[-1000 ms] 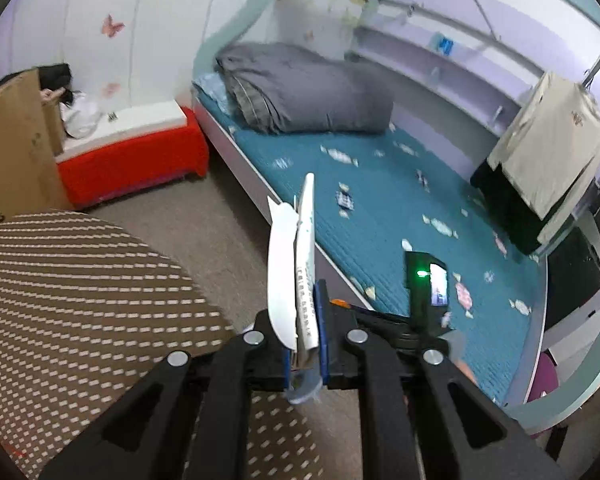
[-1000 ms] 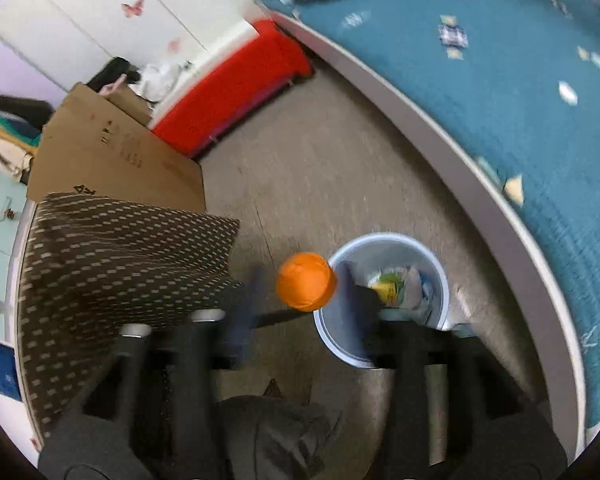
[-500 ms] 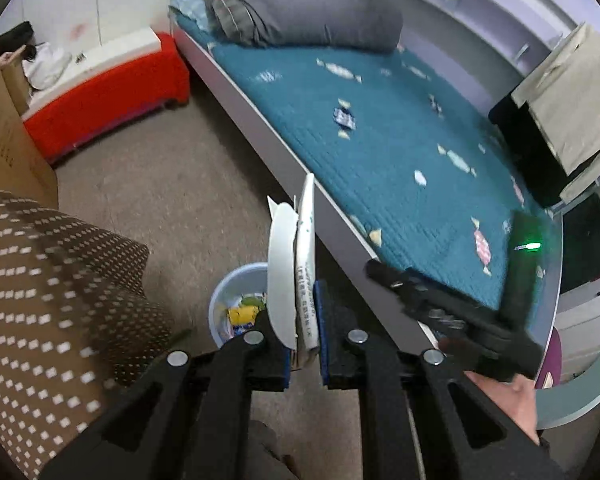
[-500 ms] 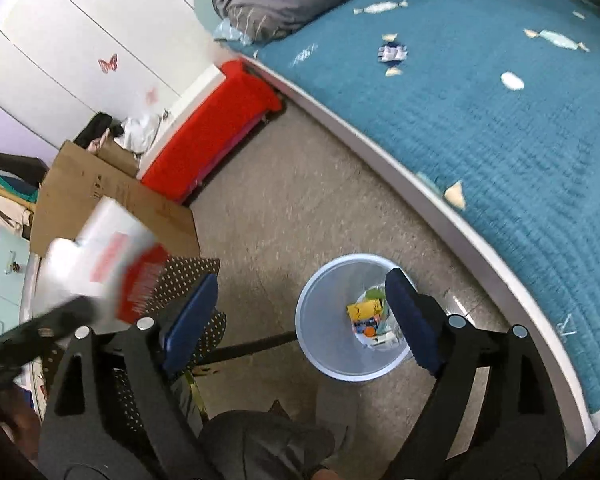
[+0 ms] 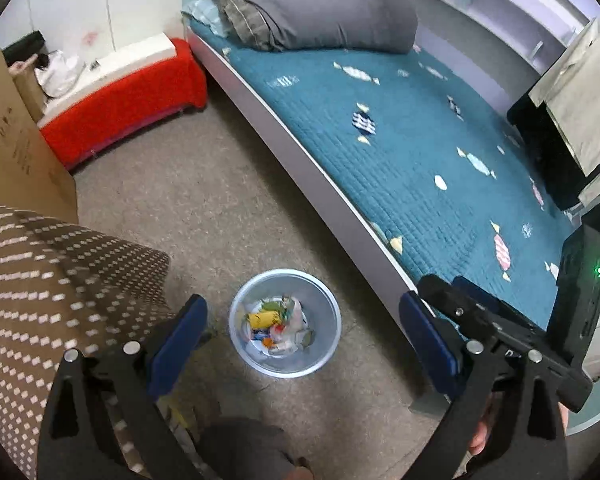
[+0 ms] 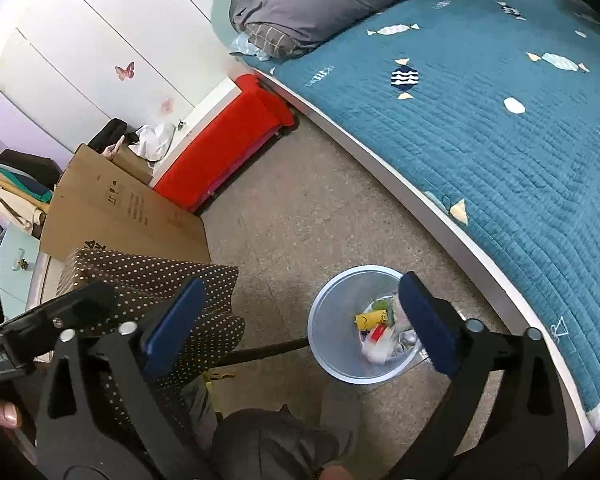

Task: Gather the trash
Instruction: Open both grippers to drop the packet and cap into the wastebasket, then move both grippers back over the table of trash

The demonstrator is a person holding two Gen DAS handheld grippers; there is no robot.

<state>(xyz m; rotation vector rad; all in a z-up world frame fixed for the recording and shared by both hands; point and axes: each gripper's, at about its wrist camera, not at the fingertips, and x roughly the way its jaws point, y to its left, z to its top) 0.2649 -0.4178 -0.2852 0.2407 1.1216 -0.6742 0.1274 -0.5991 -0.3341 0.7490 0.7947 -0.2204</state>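
A pale blue waste bin (image 5: 324,308) stands on the floor beside the bed, with mixed trash (image 5: 278,326) inside, including a yellow wrapper. My left gripper (image 5: 302,340) is open and empty, held above the bin. My right gripper (image 6: 300,320) is open and empty too, also above the bin (image 6: 328,304), whose trash (image 6: 378,330) shows between its fingers. The right gripper's body (image 5: 540,344) shows at the right of the left wrist view.
A bed with a teal quilt (image 5: 420,140) and a grey duvet (image 5: 312,4) runs along the right. A brown dotted cushion (image 5: 40,280) is at the left. A cardboard box (image 6: 120,216) and a red bench (image 6: 228,140) stand behind it.
My left gripper opened and let go of the flat white packet, which is gone from between its fingers. The right gripper dropped the orange item into the bin a second ago and stays open.
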